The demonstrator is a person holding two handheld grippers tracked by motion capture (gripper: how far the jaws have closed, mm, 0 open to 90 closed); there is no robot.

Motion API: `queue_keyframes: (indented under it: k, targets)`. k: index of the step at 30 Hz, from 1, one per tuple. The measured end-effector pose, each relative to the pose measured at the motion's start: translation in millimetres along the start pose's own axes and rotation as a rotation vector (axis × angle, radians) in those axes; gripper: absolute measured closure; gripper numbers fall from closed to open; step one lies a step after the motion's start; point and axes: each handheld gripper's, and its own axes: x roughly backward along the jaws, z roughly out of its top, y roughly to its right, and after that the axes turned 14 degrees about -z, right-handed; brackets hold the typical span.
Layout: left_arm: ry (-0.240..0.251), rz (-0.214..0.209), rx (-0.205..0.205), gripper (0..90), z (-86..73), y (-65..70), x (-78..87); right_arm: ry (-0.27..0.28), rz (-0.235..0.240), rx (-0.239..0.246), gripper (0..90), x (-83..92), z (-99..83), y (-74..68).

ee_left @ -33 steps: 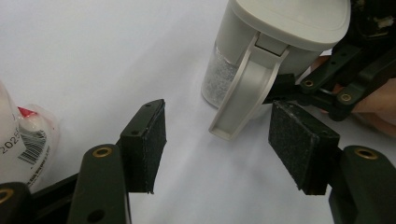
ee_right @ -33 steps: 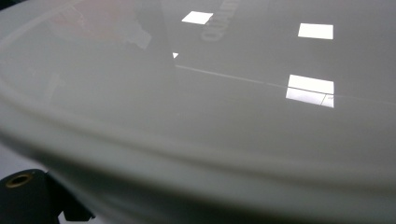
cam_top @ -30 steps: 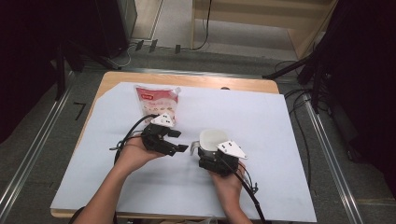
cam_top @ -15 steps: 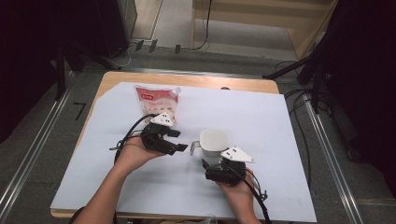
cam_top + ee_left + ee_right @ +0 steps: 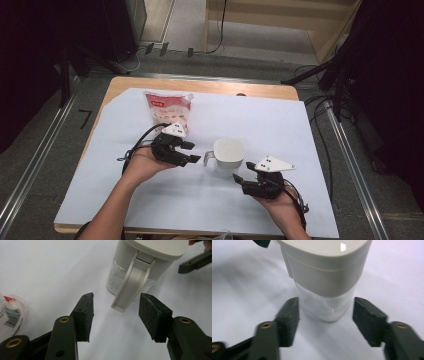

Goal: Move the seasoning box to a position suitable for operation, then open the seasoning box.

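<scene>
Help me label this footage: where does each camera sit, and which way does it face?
High view: above the person's side, looking forward and down on the table; both forearms, left gripper, right gripper.
Left gripper view: on that gripper, facing the jug handle; its two pads.
Right gripper view: on that gripper, facing the jug's body; its two pads.
All three share the jug.

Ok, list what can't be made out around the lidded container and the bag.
- Container: its contents; the lid covers them from above, and only pale grains show in the left gripper view.
- Bag: print too small in high view; cut off by the edge in the left gripper view.
</scene>
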Motion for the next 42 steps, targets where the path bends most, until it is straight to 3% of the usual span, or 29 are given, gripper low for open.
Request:
queue_keyframes:
  k: [2,5,9,15,18,19,24,26,29,32,35,38,42]
  targets:
    - [-0.004,-0.005,-0.003,49.3,-0.2,-0.6,0.2,-0.004,0.001,0.014,43.5,0.6,-1.4,1.7]
    - [0.008,0.003,-0.002,51.2,0.3,-1.6,-0.2,-0.014,0.03,0.009,52.4,1.0,-4.1,7.2]
    - [0.009,0.01,-0.03,52.7,0.9,-0.2,-2.3,0.003,0.049,0.015,63.1,5.9,0.3,11.9]
    - [0.031,0.001,-0.002,59.9,2.6,-7.5,-1.9,0.015,0.053,0.013,70.6,10.7,5.6,16.7]
    - [0.011,0.034,-0.011,76.9,4.9,-8.6,-1.8,0.017,0.055,0.004,73.8,12.5,7.9,18.0]
    - [0.036,0.039,-0.011,81.3,7.4,-9.6,-0.8,0.019,0.069,-0.018,80.6,12.8,8.5,20.4]
    - [0.031,0.016,0.003,89.1,11.7,-13.5,-3.9,0.017,0.084,-0.02,89.5,11.5,8.3,20.2]
    - [0.03,0.011,0.009,90.0,12.5,-15.4,-6.4,0.02,0.093,-0.015,90.0,11.5,8.9,18.7]
    - [0.039,-0.03,0.026,90.0,15.5,-20.6,-13.0,0.004,0.111,-0.009,90.0,9.9,9.7,14.4]
    - [0.024,-0.024,0.023,90.0,17.5,-20.6,-19.3,-0.001,0.111,0.0,90.0,7.5,9.8,11.5]
    - [-0.026,-0.027,-0.009,90.0,18.8,-19.2,-28.8,-0.004,0.135,-0.013,90.0,2.4,11.3,7.0]
    - [-0.037,-0.03,-0.021,90.0,19.7,-16.7,-32.9,-0.007,0.138,0.017,90.0,-0.9,12.7,1.4]
    - [-0.044,-0.034,-0.019,90.0,20.1,-15.9,-32.6,-0.012,0.132,0.008,90.0,-4.0,12.9,0.9]
